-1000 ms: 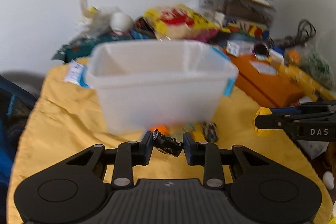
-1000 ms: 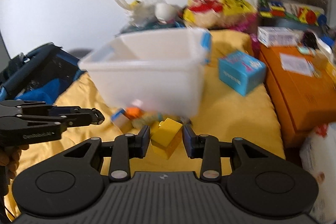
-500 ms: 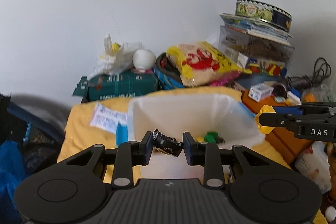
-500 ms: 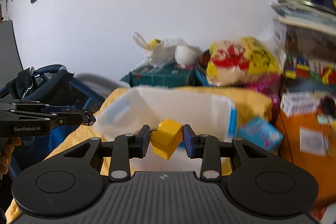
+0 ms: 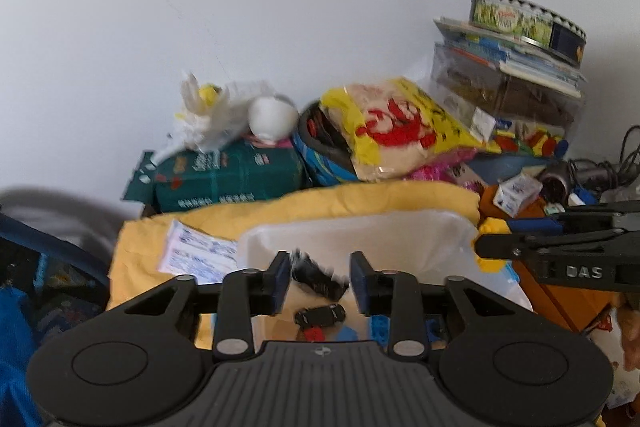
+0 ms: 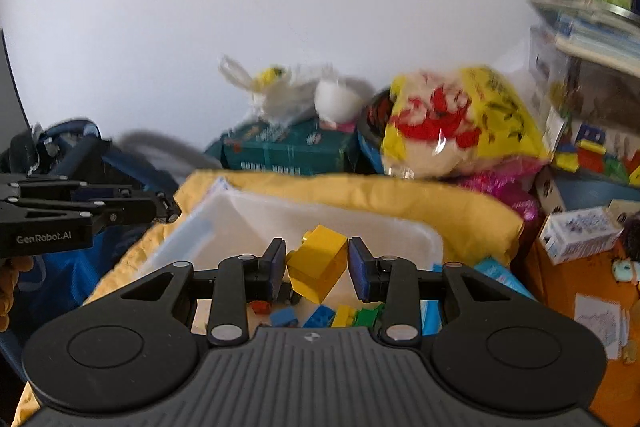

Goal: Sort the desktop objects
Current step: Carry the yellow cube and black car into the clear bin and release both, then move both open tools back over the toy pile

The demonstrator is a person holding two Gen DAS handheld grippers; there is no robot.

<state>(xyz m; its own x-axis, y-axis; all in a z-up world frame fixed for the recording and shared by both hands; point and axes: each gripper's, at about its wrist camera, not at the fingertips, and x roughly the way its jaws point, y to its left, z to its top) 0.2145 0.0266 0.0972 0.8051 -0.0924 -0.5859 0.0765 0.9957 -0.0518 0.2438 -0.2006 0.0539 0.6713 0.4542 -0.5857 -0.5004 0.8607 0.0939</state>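
Observation:
A white plastic bin (image 5: pixel 400 227) stands on the yellow cloth (image 5: pixel 360 197), and both grippers hang over it. My left gripper (image 5: pixel 319 277) has its jaws slightly apart, and a small black toy car (image 5: pixel 316 273), blurred, sits between them with a gap on each side. Another black toy car (image 5: pixel 320 315) lies in the bin below. My right gripper (image 6: pixel 317 267) has its jaws a little apart around a yellow building block (image 6: pixel 318 263), which is tilted over the bin (image 6: pixel 320 215). Several coloured blocks (image 6: pixel 332 315) lie on the bin floor. The right gripper also shows in the left wrist view (image 5: pixel 486 249).
Behind the bin are a green box (image 5: pixel 228 175), a white bag (image 5: pixel 212 123), a yellow snack bag (image 5: pixel 400 127) and a stack of boxes with a round tin (image 5: pixel 528 23). An orange box (image 6: pixel 580 291) lies right, a blue bag (image 6: pixel 60 247) left.
Both grippers rose from the cloth in front of the bin to above its opening. Their jaws have opened slightly, and the black car looks loose and blurred.

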